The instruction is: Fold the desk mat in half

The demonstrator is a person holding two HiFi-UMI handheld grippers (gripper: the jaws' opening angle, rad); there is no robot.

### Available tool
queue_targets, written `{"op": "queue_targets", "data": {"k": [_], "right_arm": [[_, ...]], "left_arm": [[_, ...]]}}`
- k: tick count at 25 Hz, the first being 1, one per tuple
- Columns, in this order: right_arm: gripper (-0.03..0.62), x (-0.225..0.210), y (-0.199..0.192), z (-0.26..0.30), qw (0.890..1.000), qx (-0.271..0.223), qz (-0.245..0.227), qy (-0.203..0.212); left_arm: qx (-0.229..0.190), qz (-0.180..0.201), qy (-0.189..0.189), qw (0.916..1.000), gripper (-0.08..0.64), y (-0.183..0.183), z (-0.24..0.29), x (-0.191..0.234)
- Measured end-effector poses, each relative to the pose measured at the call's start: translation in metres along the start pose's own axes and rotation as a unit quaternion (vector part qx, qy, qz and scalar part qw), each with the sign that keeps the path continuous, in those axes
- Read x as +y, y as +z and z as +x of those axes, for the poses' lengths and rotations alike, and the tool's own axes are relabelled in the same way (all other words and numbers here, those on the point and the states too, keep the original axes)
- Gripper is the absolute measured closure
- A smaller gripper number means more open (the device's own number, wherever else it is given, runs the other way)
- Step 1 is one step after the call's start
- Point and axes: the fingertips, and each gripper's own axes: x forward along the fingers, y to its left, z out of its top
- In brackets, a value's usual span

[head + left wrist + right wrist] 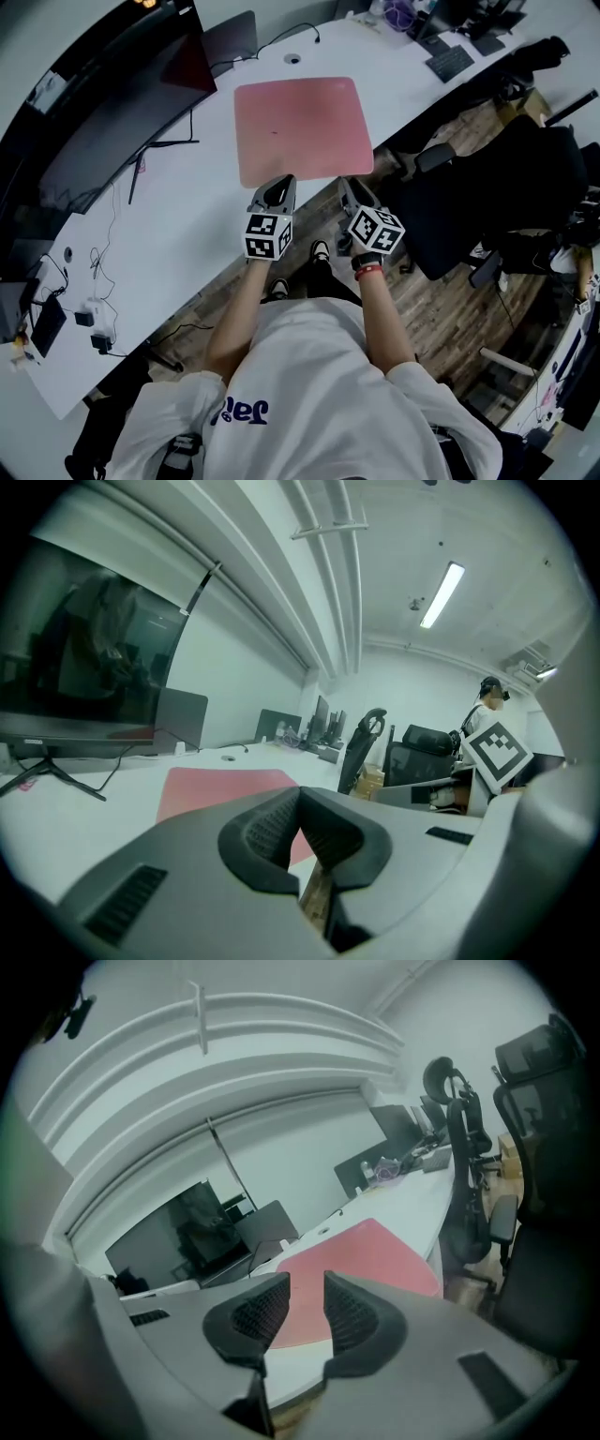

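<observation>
A pink desk mat lies flat and unfolded on the white desk, its near edge along the desk's front edge. My left gripper hovers at the mat's near-left corner, jaws shut with nothing between them. My right gripper is just off the near-right corner, past the desk edge, jaws open and empty. In the left gripper view the mat stretches ahead beyond the shut gripper. The right gripper view shows the mat through the gap of the open gripper.
A large dark monitor stands on the desk left of the mat, and a grey laptop stands behind it. Cables and adapters lie at the desk's left end. A black office chair stands to the right on the wooden floor.
</observation>
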Motion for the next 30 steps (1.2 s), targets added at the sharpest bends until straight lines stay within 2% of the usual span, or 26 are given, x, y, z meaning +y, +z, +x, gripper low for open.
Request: {"op": "queue_targets", "data": {"k": [6,12,16,23,28,30], "right_arm": [[0.469,-0.066,-0.018,0.028,0.997,0.040,0.067,-0.013],[0.465,-0.122,-0.043,0.051,0.985,0.071,0.153,-0.029],[0.456,-0.143,-0.057,0.069,0.974,0.077,0.210,-0.023],[0.454,-0.161,-0.071,0.097,0.949,0.077,0.307,-0.013],[0.464,-0.170,-0.079,0.111,0.931,0.081,0.355,-0.015],[0.474,-0.171,-0.077,0.115,0.928,0.077,0.364,-0.013]], "left_arm": [[0.039,-0.003,0.011,0.9992,0.540,-0.024,0.052,-0.012],[0.071,-0.021,0.022,0.9970,0.540,-0.050,0.088,-0.016],[0.089,-0.031,0.032,0.9950,0.540,-0.064,0.105,-0.012],[0.116,-0.080,0.054,0.9885,0.540,-0.089,0.119,-0.001],[0.130,-0.105,0.067,0.9837,0.540,-0.100,0.125,0.001],[0.135,-0.117,0.072,0.9813,0.540,-0.105,0.127,0.002]]}}
